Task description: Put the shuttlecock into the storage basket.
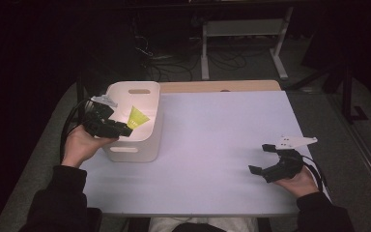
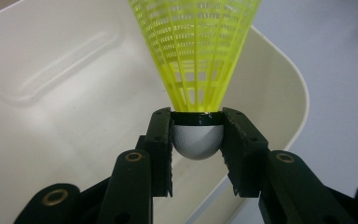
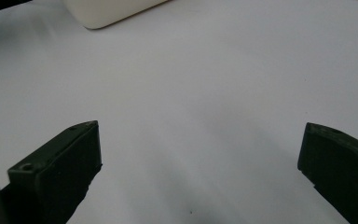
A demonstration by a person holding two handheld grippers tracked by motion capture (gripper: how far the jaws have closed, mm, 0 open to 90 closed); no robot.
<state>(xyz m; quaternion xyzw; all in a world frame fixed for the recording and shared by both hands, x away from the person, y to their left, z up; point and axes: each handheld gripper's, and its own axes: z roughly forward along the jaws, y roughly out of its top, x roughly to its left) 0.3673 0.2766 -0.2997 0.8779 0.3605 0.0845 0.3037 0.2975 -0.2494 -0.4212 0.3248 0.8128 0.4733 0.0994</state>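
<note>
Dark floor with trailing cables and a white desk frame lies beyond the table point(image 1: 222, 140), whose pale top fills the middle of the high view and carries little. At its far left stands a white bin point(image 1: 147, 140) with rounded corners and slot handles, its mouth open upward. Over that mouth, toward the bin's near left rim, the left gripper point(image 1: 125, 129) holds a yellow shuttlecock point(image 1: 137, 117); the left hand comes in from the left edge of the table with the forearm angled up from the near side, the gripper lying roughly level and pointing right across the bin. In the left gripper view the jaws are pinched on the shuttlecock's grey rounded cork point(image 2: 197, 140), one pad on each side, with the yellow mesh skirt flaring away from them above the bin's interior. As I judge it, the carry to the bin is done and what is left is to let go so the shuttlecock drops inside; it is not yet in the bin. The right gripper point(image 1: 261, 158) rests low at the near right of the table, well apart from the bin, its jaws spread wide with nothing between them, the hand cupped beneath it.
</note>
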